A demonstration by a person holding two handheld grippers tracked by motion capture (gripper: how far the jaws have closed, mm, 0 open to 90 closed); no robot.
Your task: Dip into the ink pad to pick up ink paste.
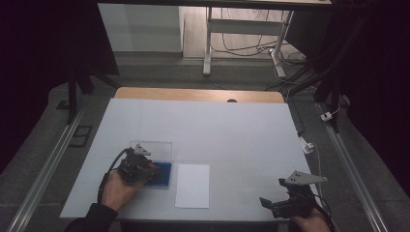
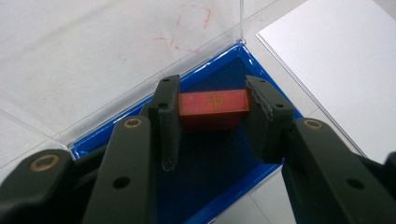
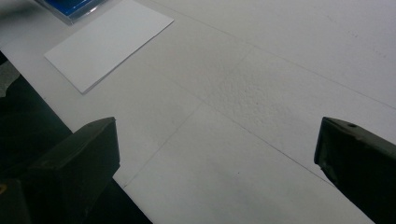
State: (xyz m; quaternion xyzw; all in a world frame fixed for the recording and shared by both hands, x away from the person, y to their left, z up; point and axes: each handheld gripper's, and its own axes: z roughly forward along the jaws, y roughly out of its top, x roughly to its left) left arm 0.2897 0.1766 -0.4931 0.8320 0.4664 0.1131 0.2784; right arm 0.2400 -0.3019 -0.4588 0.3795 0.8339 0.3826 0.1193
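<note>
Two black pads of the left gripper (image 2: 212, 119) clamp a red block (image 2: 214, 103) by its short ends, so its long axis runs straight across between them at frame centre. It sits low inside a clear box (image 2: 240, 28) with a blue tray (image 2: 219, 158) as floor. Right gripper (image 3: 217, 154) waits wide apart, lower right, holding nothing; white card (image 1: 193, 185) lies just beside the box.
</note>
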